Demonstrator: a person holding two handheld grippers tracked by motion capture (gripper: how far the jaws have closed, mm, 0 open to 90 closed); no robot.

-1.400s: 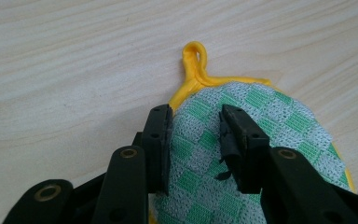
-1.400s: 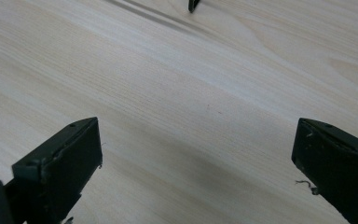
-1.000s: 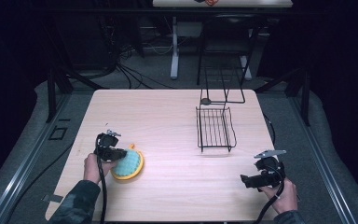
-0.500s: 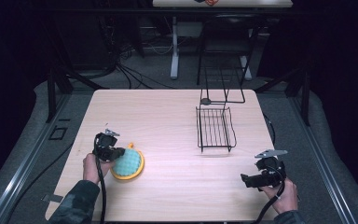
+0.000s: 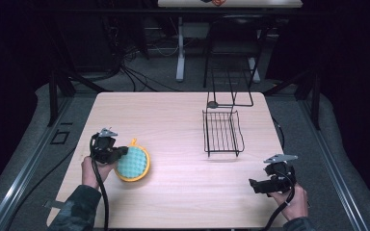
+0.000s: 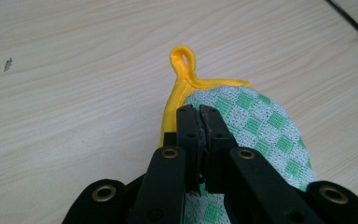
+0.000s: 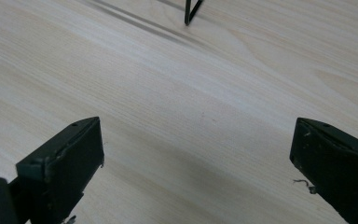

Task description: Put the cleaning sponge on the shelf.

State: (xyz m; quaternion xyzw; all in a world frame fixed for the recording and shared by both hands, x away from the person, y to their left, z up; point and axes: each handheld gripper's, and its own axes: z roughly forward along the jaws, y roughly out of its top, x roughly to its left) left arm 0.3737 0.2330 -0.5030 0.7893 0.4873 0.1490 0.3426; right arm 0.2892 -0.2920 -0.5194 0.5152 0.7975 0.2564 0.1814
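The left gripper (image 6: 197, 114) clamped the pot holder (image 6: 256, 130) at its yellow rim, hiding its near edge. The right gripper (image 7: 196, 154) stood released above the table (image 7: 168, 84).

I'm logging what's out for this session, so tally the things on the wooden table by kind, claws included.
Pot holder, green-checked with yellow trim: 1
Black wire rack: 1
Hand-held claws: 2, the left claw clamped on the pot holder's edge, the right claw wide open over bare table
Total: 4
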